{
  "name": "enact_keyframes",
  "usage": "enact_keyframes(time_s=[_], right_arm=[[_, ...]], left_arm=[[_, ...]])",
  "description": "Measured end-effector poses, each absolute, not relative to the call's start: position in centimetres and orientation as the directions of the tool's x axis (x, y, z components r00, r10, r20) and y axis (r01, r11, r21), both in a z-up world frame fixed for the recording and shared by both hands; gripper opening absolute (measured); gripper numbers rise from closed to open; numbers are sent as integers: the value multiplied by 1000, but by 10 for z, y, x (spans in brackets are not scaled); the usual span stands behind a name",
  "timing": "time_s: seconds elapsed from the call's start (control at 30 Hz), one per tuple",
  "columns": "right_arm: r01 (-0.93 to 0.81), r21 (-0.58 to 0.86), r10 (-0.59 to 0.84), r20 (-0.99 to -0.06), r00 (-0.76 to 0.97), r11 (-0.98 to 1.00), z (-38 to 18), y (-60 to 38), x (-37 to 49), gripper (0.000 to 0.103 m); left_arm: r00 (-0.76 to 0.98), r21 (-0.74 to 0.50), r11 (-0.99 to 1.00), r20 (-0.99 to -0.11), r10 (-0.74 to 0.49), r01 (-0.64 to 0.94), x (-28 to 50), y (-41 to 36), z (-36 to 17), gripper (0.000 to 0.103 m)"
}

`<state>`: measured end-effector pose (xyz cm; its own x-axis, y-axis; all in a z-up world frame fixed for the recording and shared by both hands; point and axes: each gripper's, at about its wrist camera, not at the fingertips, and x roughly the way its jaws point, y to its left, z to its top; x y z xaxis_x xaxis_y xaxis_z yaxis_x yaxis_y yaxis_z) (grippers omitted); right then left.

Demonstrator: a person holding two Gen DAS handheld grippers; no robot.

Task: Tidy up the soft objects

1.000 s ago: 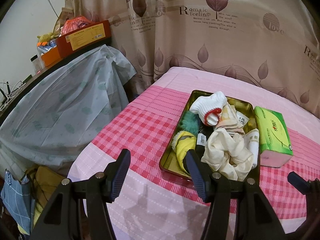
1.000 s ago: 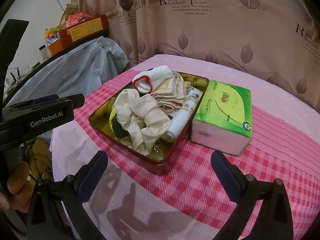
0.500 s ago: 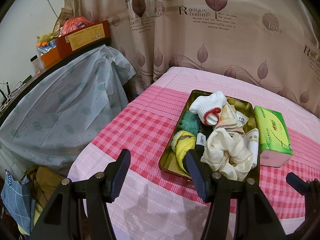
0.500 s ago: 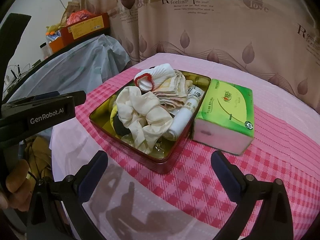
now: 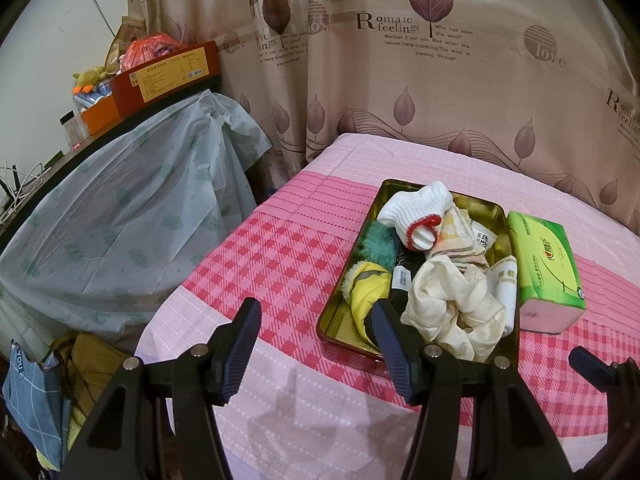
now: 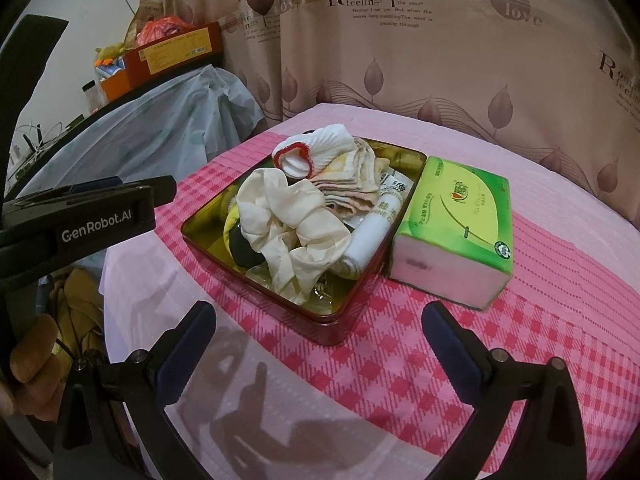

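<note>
While both of our grippers hang above the near edge of the pink checked surface (image 6: pixel 400 360), we count one gold rectangular metal tin (image 6: pixel 208 236) with red outer walls, its long axis running away from us. Heaped inside it are one cream fabric scrunchie (image 6: pixel 292 228), one white knitted sock with a red cuff (image 6: pixel 320 148), cuff facing us, one folded striped cloth (image 6: pixel 352 188), one white rolled towel (image 6: pixel 368 240) printed with writing too small to read, one yellow item (image 5: pixel 370 290) and one teal fluffy item (image 5: pixel 378 244), perhaps a pompom. One green tissue pack (image 6: pixel 460 220) lies touching the tin's right wall. Our left gripper (image 5: pixel 316 344), marked "GenRobot.AI", is spread open and holds nothing; our right gripper (image 6: pixel 320 350) is likewise spread wide, empty. The leaf-patterned curtain (image 6: pixel 440 60) reads "Romaic feelings" and "love".
</note>
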<state>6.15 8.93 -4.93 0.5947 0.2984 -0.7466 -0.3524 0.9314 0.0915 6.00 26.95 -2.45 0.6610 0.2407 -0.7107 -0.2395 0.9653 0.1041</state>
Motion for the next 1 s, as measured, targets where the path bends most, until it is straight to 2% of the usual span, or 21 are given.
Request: enact_keyframes(time_s=[1.0], right_arm=[[-366, 86, 301, -753, 585, 927, -53, 91, 60, 102]], left_arm=[[660, 106, 966, -712, 239, -236, 61, 266, -26, 59]])
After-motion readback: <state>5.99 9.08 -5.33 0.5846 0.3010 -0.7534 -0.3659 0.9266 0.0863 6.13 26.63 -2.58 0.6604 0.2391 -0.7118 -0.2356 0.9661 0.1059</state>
